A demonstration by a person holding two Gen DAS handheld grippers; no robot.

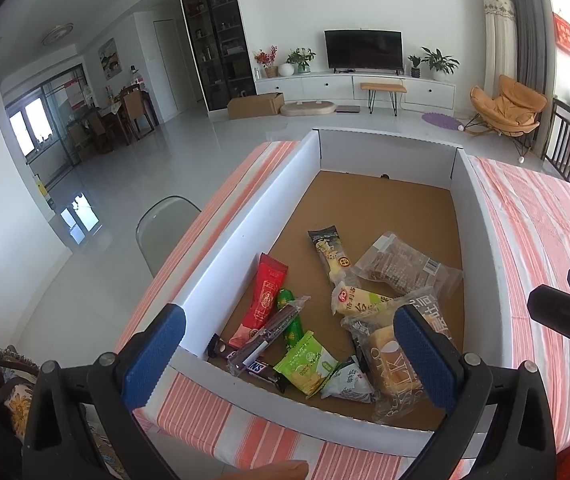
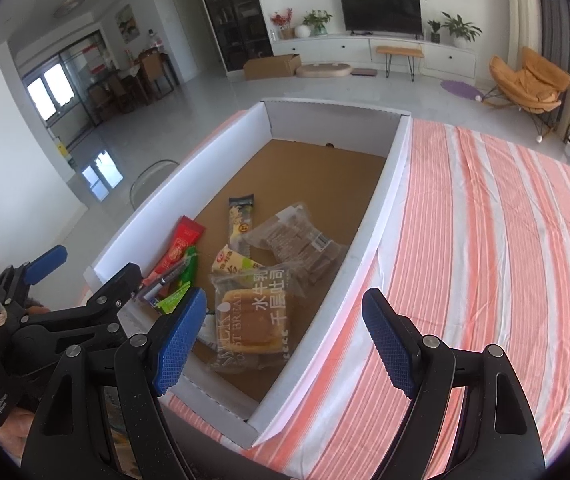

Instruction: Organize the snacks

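While both grippers hang spread and empty over the near end of the box (image 1: 241,216), the snacks (image 1: 325,320) lie heaped at its near wall, the bread (image 2: 255,316) in the near right corner. Left gripper (image 1: 289,356) sits above the pile; right gripper (image 2: 285,340) straddles the box's right wall, over the striped table (image 2: 485,240). The packets look light, soft and slippery (the bread likely crushable), so a pinch at a sealed end seems safest.
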